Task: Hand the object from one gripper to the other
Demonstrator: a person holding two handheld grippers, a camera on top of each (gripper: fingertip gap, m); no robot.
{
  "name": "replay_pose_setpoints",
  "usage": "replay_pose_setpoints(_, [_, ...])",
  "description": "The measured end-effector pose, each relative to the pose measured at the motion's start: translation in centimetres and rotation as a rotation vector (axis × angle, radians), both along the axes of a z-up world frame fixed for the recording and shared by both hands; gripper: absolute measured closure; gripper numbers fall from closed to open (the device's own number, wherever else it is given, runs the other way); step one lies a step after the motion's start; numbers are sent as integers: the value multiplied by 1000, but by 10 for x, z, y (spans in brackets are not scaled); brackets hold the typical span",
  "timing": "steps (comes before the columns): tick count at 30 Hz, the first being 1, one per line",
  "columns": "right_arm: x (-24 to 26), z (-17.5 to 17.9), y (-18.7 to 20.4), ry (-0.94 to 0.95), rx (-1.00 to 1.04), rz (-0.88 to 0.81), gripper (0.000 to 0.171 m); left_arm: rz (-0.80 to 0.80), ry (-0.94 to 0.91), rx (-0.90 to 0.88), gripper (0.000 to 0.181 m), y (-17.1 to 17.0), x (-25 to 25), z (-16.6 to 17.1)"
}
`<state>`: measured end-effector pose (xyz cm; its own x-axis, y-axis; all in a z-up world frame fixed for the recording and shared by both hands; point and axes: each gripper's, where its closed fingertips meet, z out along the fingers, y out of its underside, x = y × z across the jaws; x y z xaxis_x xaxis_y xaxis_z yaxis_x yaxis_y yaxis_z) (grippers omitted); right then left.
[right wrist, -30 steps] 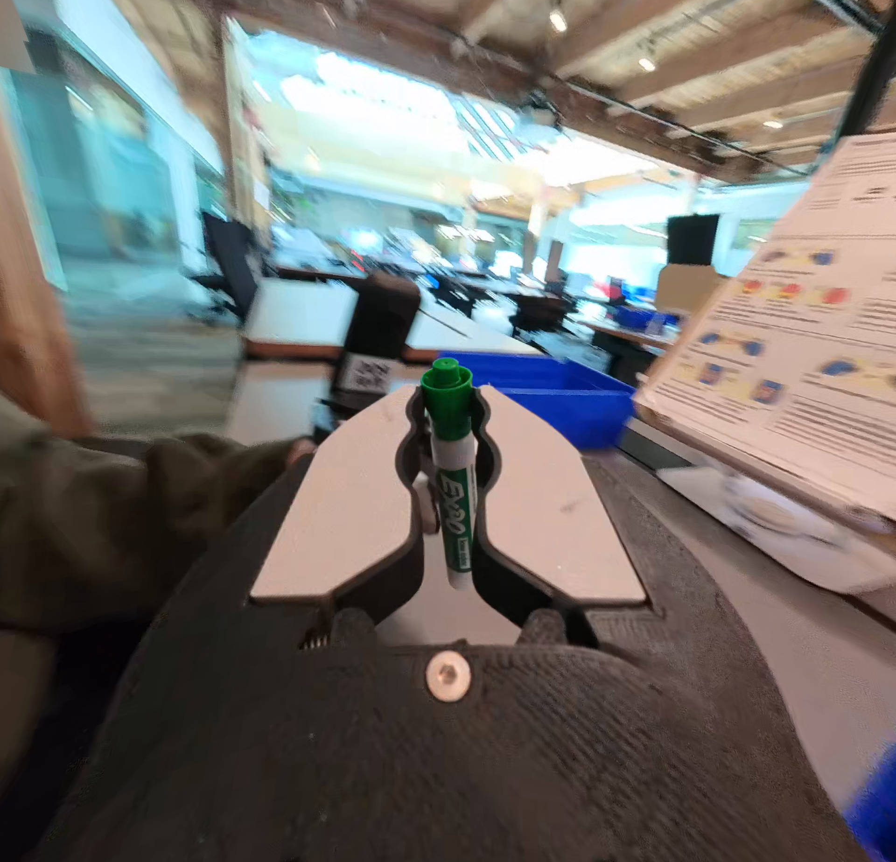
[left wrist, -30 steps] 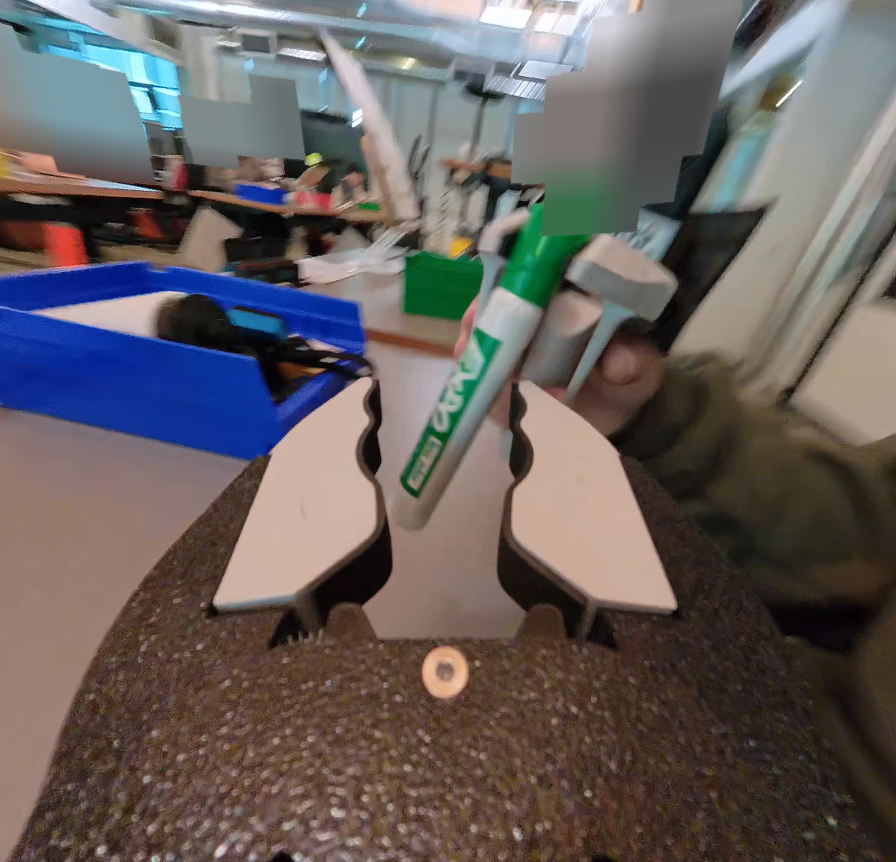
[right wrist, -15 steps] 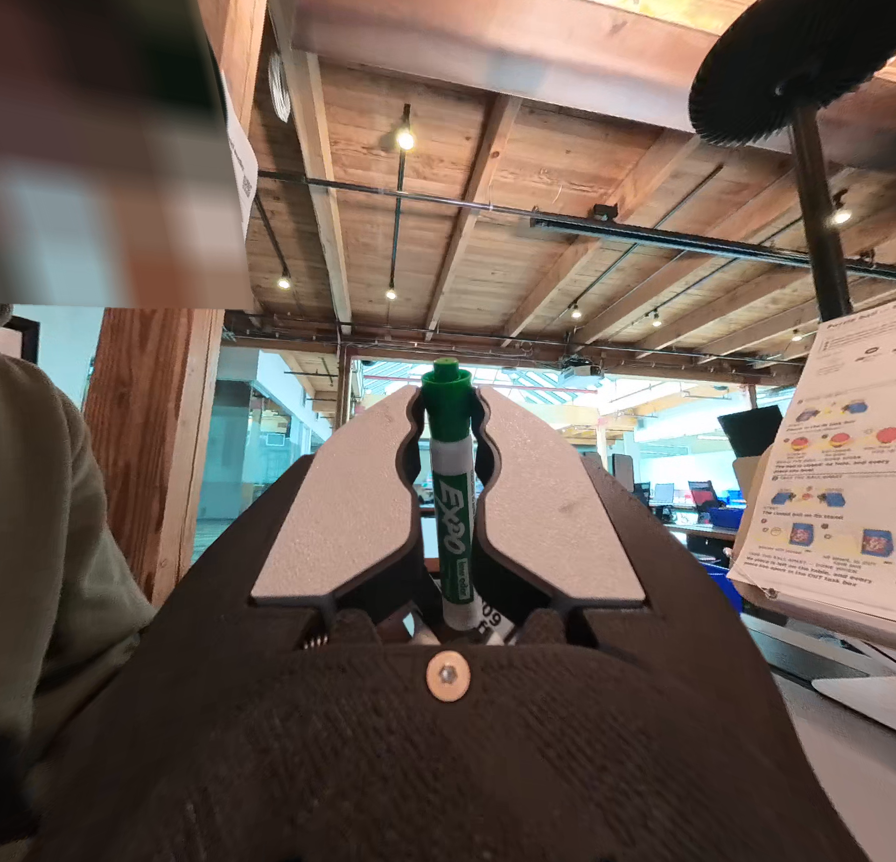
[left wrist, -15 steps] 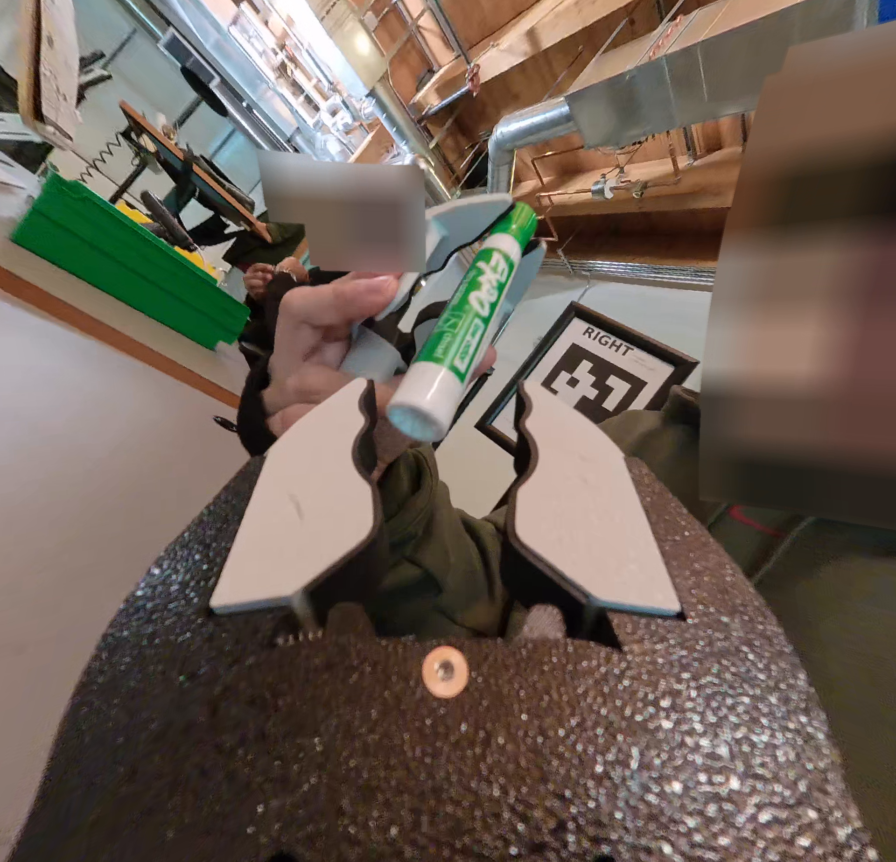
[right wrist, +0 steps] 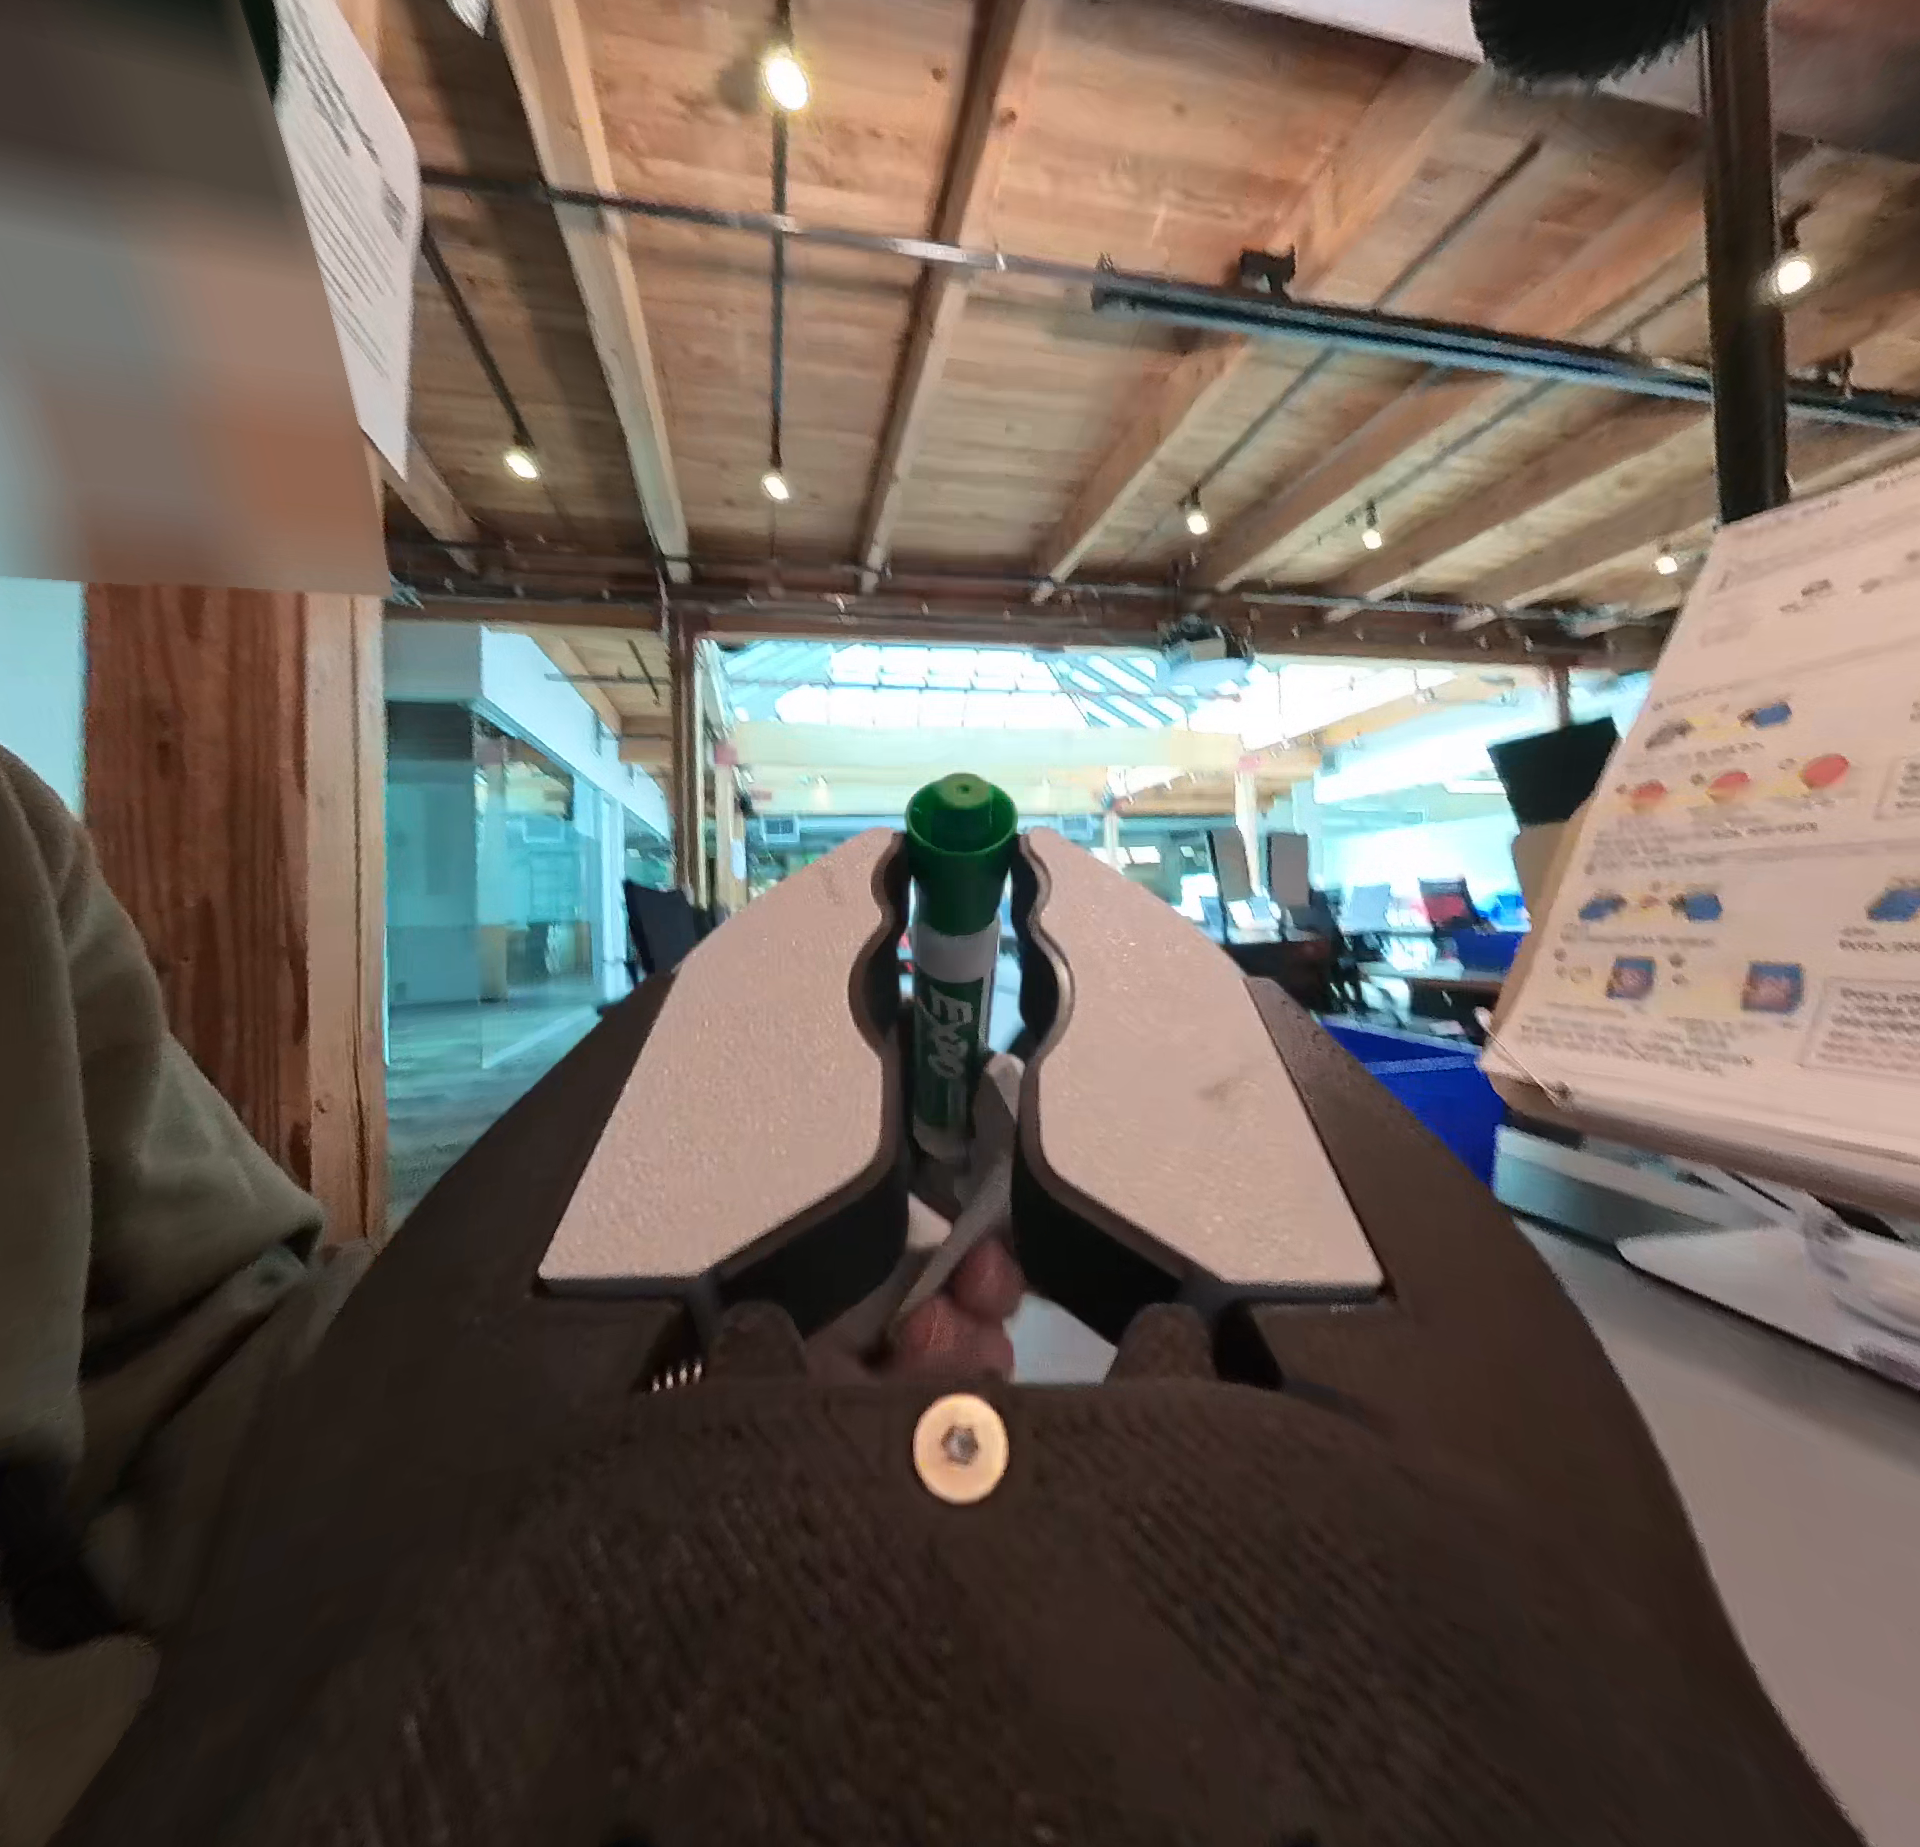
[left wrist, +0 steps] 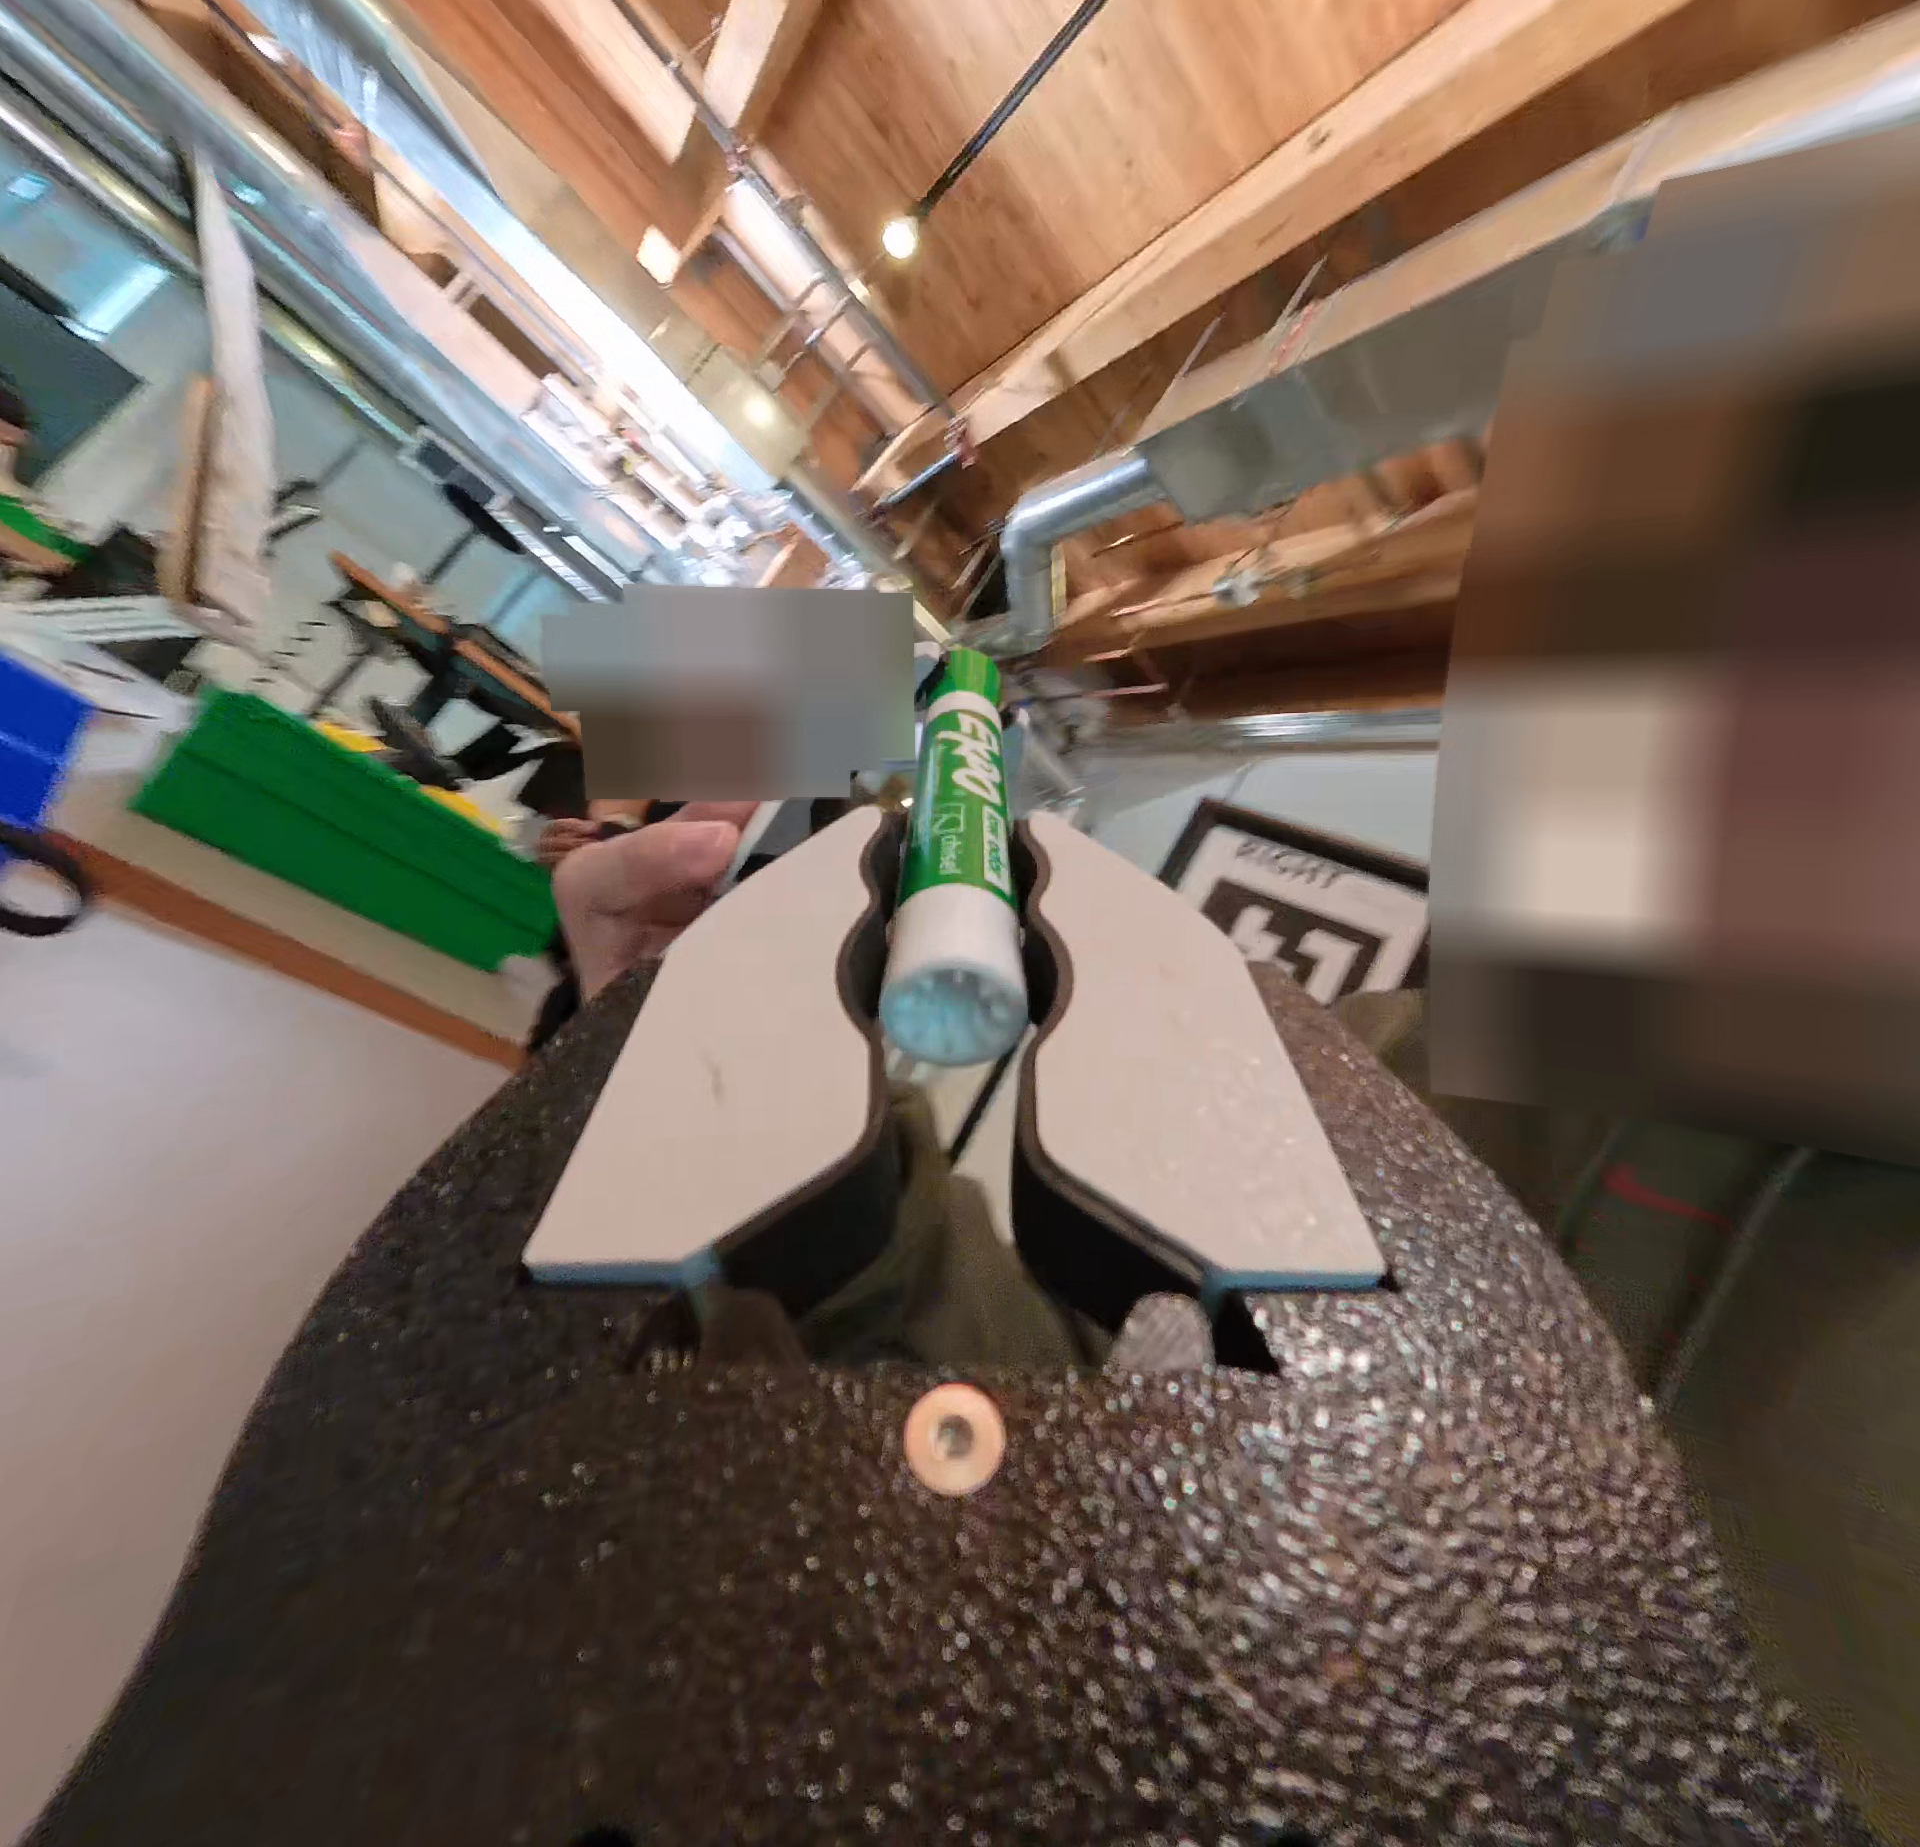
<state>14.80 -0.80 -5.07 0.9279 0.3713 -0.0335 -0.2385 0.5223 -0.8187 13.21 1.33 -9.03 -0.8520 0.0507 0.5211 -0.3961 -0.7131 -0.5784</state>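
At the left edge of the left wrist view, a green bin (left wrist: pixel 343 841) sits on the pale table (left wrist: pixel 208 1122). Right of it a hand (left wrist: pixel 639 888) shows behind the left gripper (left wrist: pixel 951 924), whose fingers press both sides of the marker (left wrist: pixel 951 883) at frame centre, its white butt end toward the camera. In the right wrist view the right gripper (right wrist: pixel 958 924) at centre grips the same marker (right wrist: pixel 951 987) by its green cap, pointing up. A printed sheet (right wrist: pixel 1745 862) stands at the right edge.
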Motion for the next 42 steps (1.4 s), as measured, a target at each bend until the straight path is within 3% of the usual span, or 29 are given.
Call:
replay_pose_setpoints(1, [6,-5,2,-8,-54,-46,152,61,-4,59,160,2,3,-3])
replay_pose_setpoints(4, [23,-23,5,-234,-246,-333,125,301,5,365,161,11,16,-25])
replay_pose_setpoints(6, [25,-39,7,-559,-373,-534,110,383,169,568,161,22,30,-49])
replay_pose_setpoints(8, [28,-59,12,-855,-497,-679,109,402,259,669,161,30,32,-59])
replay_pose_setpoints(11, [32,-72,28,-1088,-536,-838,118,426,319,744,161,35,29,-64])
replay_pose_setpoints(15, [25,-92,51,-1239,-548,-872,123,462,361,801,161,36,28,-63])
replay_pose_setpoints(17, [36,-97,55,-1284,-594,-964,128,449,359,802,161,31,25,-60])
replay_pose_setpoints(19, [40,-101,56,-1310,-621,-1004,152,449,355,809,161,28,24,-58])
replay_pose_setpoints(21, [40,-101,56,-1268,-618,-994,151,473,341,822,161,29,24,-56])
replay_pose_setpoints(24, [36,-105,59,-1158,-650,-906,152,520,310,810,161,32,25,-48])
replay_pose_setpoints(27, [25,-111,65,-916,-695,-713,152,575,173,792,160,33,23,-32])
replay_pose_setpoints(30, [5,-110,68,-578,-700,-414,152,598,-23,782,145,28,12,-16])
replay_pose_setpoints(34, [-35,-98,51,-186,-670,131,152,553,-243,805,137,23,-10,-9])
replay_pose_setpoints(39, [-65,-84,28,18,-623,536,152,461,-365,733,136,17,-29,-6])
replay_pose_setpoints(42, [-77,-92,25,22,-672,628,152,379,-386,663,137,11,-37,-4])
